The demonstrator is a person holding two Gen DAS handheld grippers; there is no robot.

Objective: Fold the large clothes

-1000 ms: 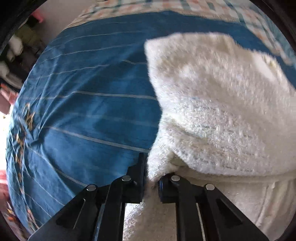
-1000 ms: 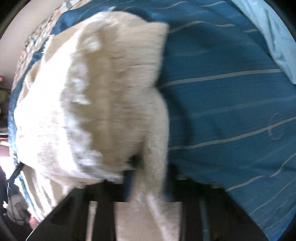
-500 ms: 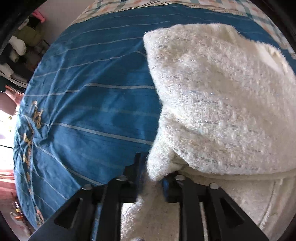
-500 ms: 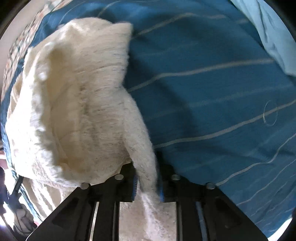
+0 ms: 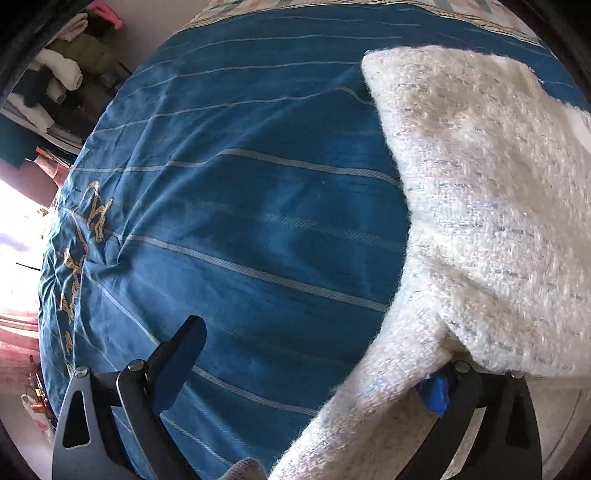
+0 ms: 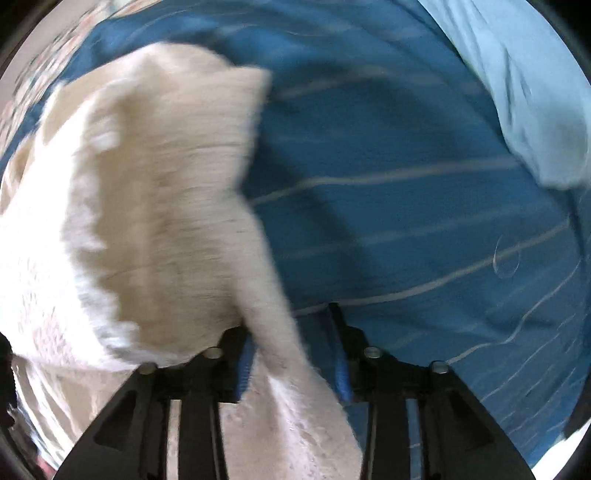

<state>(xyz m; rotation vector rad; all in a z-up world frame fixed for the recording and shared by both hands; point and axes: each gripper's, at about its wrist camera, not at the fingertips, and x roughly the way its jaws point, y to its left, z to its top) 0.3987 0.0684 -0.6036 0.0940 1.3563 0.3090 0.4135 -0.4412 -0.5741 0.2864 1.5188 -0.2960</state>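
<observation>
Left gripper [image 5: 314,373]: jaws have just been opening and now stand wide apart, the left finger over bare bedspread, the right finger with its blue pad at the edge of the cream fuzzy garment [image 5: 480,229]. A strip of the garment's edge runs down between the two fingers, lying close against the blue pad; the other finger is well clear of it, so nothing is pinched. Right gripper [image 6: 291,350]: jaws have also just been opening and stand partly apart, a narrow fold of the same cream garment [image 6: 147,206] hanging through the gap. It lies close to the left pad; whether it touches is unclear in the blur, and a clear gap shows on the side of the right pad, so no clamp here either. Outward: the garment lies bunched in a thick mound on the blue striped bedspread [image 5: 240,206], occupying the right of the left wrist view and the left of the right wrist view. Gold embroidery [image 5: 81,240] runs along the bedspread's far left border. A pale blue cloth [image 6: 524,81] sits on the bedspread at upper right in the right wrist view. A checked blanket [image 5: 369,3] shows beyond the top edge of the bedspread. Stacked clothes [image 5: 66,70] stand off the bed at upper left.
</observation>
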